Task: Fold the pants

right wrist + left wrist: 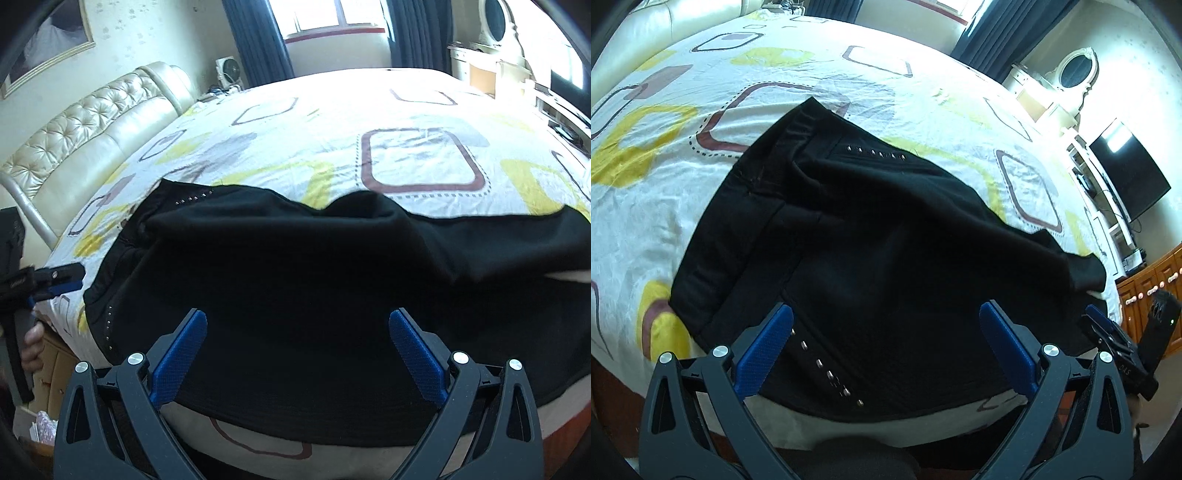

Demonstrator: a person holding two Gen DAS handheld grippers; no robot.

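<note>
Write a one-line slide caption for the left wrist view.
Open left gripper poised over black studded pants spread on a patterned bedsheet.

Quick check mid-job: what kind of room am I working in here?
Almost certainly a home bedroom: the black pants lie on a bed with a patterned sheet, a tufted headboard behind it, and a mirrored dressing table by the curtained window.

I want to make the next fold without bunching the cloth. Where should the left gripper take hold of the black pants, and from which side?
Probably the waistband corner of the pants near the bed's front edge. It lies flat with a free edge on the sheet. Bring the open left gripper in low from that edge, one finger under the band.
</note>
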